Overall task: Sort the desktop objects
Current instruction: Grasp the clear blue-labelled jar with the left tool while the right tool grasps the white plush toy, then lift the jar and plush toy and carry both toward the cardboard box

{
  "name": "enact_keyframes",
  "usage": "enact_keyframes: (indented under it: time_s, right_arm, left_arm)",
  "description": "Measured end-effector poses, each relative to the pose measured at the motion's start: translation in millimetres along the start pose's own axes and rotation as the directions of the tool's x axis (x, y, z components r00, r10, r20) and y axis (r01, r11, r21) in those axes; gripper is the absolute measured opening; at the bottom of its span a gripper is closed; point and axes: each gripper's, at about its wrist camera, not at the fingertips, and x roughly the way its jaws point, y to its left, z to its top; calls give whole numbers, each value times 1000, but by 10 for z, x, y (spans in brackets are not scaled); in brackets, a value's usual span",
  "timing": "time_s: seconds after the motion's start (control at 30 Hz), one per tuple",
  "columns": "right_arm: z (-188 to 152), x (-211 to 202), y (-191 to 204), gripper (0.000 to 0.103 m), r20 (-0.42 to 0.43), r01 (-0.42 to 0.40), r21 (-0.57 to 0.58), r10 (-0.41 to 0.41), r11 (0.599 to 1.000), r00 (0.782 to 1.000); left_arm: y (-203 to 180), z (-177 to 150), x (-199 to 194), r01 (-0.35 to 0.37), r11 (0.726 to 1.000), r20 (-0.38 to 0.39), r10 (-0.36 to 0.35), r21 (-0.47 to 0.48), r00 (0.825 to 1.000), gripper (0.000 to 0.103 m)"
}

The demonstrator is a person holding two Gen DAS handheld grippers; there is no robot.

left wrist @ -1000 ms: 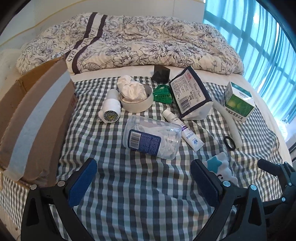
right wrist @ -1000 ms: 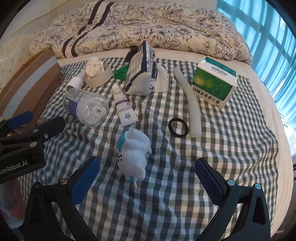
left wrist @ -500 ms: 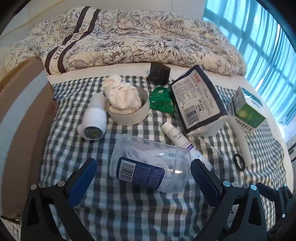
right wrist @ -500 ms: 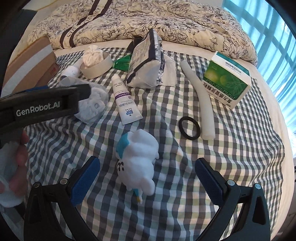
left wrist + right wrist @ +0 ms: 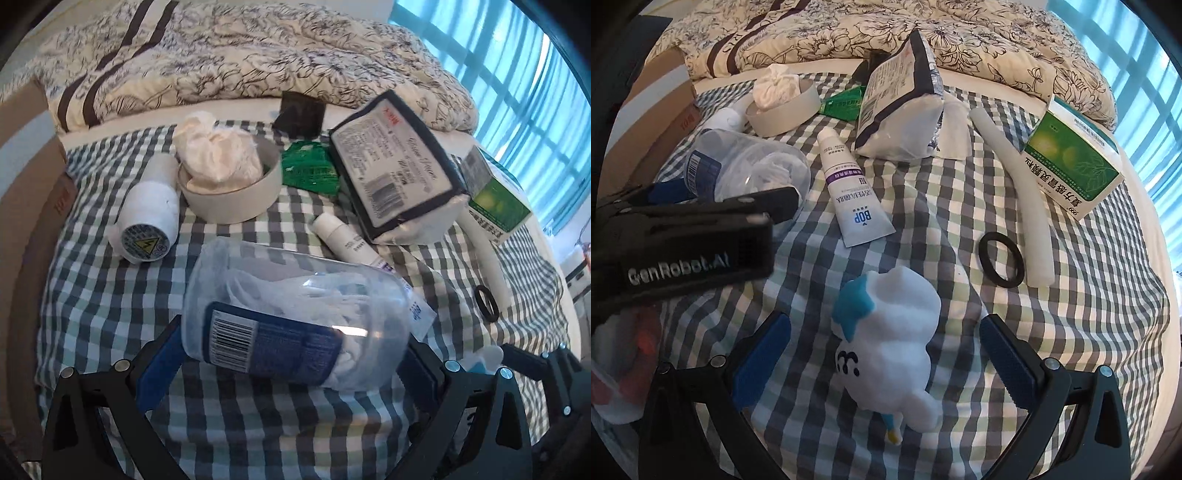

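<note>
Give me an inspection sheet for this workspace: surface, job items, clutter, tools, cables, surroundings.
Surface: checked cloth over a bed, wrinkled.
Job's things: clear jar on its side; tube; plush toy; black ring; foam stick; green box; pouch; tape roll with a wad in it; white bottle; green sachet.
Clutter: nothing seen beyond these.
Grippers: left tool open, astride the jar; right tool open, astride the toy.
Cables: nothing seen.
Surroundings: floral quilt, cardboard box, blue curtain.
</note>
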Motion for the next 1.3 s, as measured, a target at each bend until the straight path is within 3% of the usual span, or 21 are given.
enact_keyframes:
  time_s: [0.2, 0.43, 0.67, 0.77, 0.9, 1.3]
  right_arm:
    - [4, 38, 42, 102, -9, 16, -12, -16, 1000, 1000]
    - [-9, 63, 68, 93, -21, 44, -46, -45, 998, 999]
    - [-23, 60, -4, 71, -23, 76, -35, -77, 996, 997]
    - [-24, 49, -32, 64, -22, 82, -32, -82, 996, 996]
    - [-51, 8, -88, 55, -14, 80, -26, -80, 996, 997]
    - [-17, -185, -64, 52, 28, 78, -1, -78, 997, 997]
  left_arm:
    - [32, 10, 6, 14, 1000, 6, -14, -10, 1000, 103]
    - [-11, 5, 29, -1, 1000, 18, 1, 21, 1000, 103]
    - [-20, -29, 112, -14, 999, 21, 13, 51, 1000, 103]
    - [-30, -20, 77, 3, 998, 33, -5, 59, 999, 92]
    - [-51, -35, 23, -29, 997, 58, 25, 73, 998, 92]
    - [-35, -119, -267, -82, 995, 132, 74, 53, 988, 89]
